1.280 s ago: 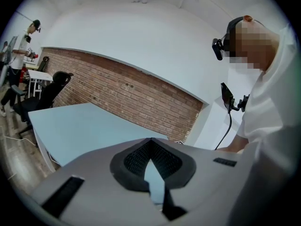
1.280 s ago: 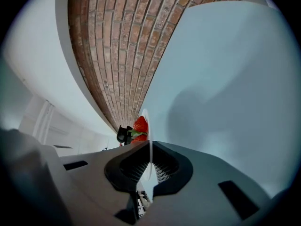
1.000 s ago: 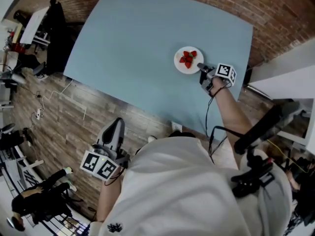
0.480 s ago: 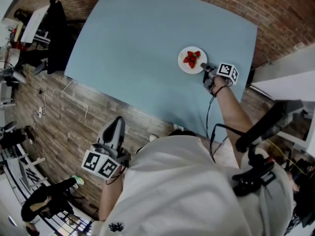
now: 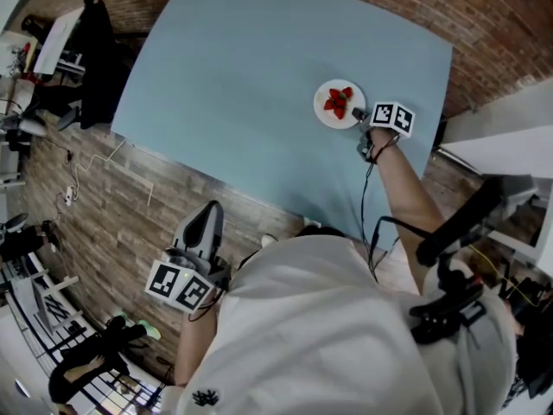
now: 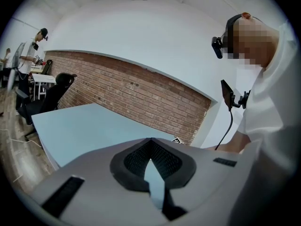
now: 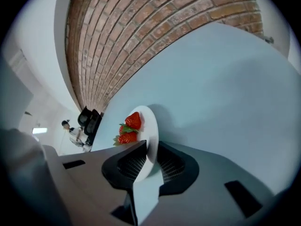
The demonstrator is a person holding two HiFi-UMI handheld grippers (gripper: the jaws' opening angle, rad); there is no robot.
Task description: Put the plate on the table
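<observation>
A small white plate with red strawberries lies flat on the light blue table, near its right end. My right gripper is at the plate's near-right rim. In the right gripper view the rim of the plate stands between the two pads; the jaws are opening and a gap shows beside the rim. The strawberries sit just past the jaws. My left gripper hangs low over the wooden floor, off the table, jaws shut and empty.
A brick wall runs behind the table's far and right sides. A dark office chair and desks stand at the left. A cable lies on the wooden floor. A person stands far off.
The right gripper's marker cube has turned and shifted slightly at the plate's rim. The plate rests on the table at nearly the same spot. The left gripper has barely moved.
</observation>
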